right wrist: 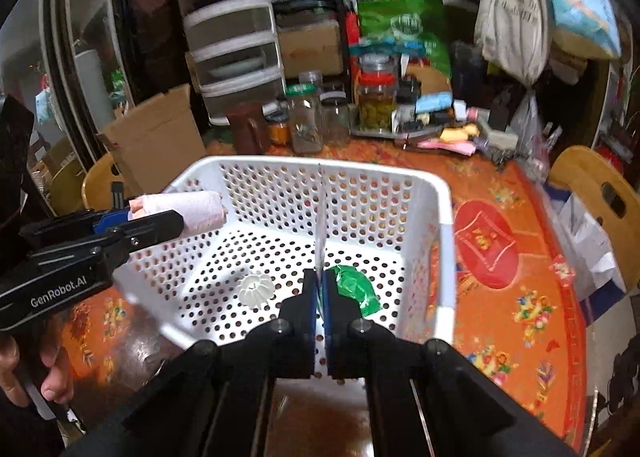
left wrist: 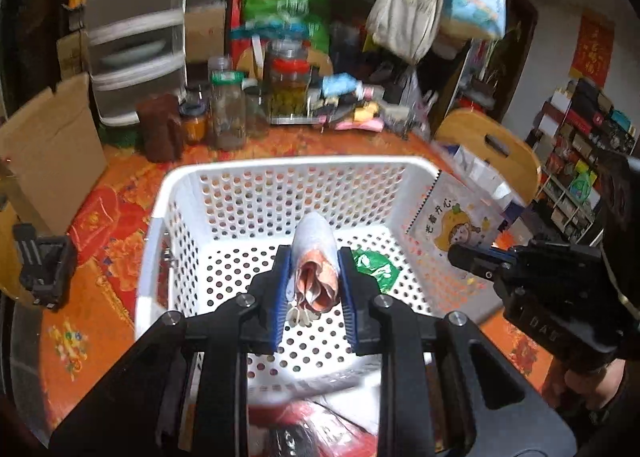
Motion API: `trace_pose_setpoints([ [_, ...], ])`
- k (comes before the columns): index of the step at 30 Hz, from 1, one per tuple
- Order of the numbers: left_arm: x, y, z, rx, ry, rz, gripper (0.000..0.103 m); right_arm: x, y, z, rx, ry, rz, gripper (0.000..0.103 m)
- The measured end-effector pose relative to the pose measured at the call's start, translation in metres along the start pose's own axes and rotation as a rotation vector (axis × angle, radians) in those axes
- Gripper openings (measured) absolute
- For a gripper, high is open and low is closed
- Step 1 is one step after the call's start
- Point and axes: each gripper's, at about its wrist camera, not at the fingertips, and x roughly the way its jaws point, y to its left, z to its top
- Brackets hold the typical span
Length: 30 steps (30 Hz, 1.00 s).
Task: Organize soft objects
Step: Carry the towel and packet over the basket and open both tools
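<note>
A white perforated basket (left wrist: 288, 169) stands on the orange patterned table; it also shows in the right wrist view (right wrist: 446, 217). My left gripper (left wrist: 316, 257) is shut on a rolled pale and pink cloth (left wrist: 314, 257) and holds it above the basket's inside; the same roll (right wrist: 192, 213) shows in the right wrist view over the basket's left rim. My right gripper (right wrist: 319, 281) is shut on a thin booklet seen edge-on (right wrist: 320, 225), held upright over the basket. In the left wrist view that booklet (left wrist: 456, 217) has a cartoon cover. A green soft item (right wrist: 356, 289) and a white ribbed piece (right wrist: 255, 289) lie on the basket floor.
Glass jars (right wrist: 308, 121), a brown mug (right wrist: 250, 129), a drawer unit (right wrist: 232, 33) and a cardboard box (right wrist: 156, 137) crowd the table's far side. Wooden chairs (right wrist: 596, 185) stand at the right and left. Bags (right wrist: 516, 9) hang at the upper right.
</note>
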Motion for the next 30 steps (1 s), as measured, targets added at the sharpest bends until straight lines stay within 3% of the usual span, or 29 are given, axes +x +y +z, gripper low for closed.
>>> trace_pose_setpoints([
  [5, 0.059, 0.009, 0.008, -0.019, 0.135, 0.033, 0.021, 0.046, -0.007, 0.008, 0.009, 0.107, -0.017, 0.002],
  [9, 0.084, 0.015, 0.007, -0.038, 0.187, 0.048, 0.021, 0.064, -0.01, 0.01, 0.012, 0.154, -0.019, 0.002],
  [19, 0.093, 0.02, -0.005, -0.049, 0.209, 0.057, 0.023, 0.077, -0.011, 0.01, 0.015, 0.184, -0.04, 0.002],
  [20, 0.091, 0.019, -0.005, -0.047, 0.207, 0.056, 0.025, 0.077, -0.011, 0.009, 0.016, 0.187, -0.038, 0.002],
  [24, 0.081, 0.016, -0.004, -0.036, 0.175, 0.066, 0.053, 0.076, -0.013, 0.006, 0.028, 0.186, -0.038, 0.003],
  [26, 0.073, 0.015, -0.003, -0.026, 0.151, 0.066, 0.061, 0.072, -0.014, 0.005, 0.037, 0.173, -0.029, 0.004],
  [30, 0.058, 0.013, -0.003, -0.016, 0.115, 0.071, 0.071, 0.06, -0.01, 0.004, 0.03, 0.146, -0.026, 0.021],
])
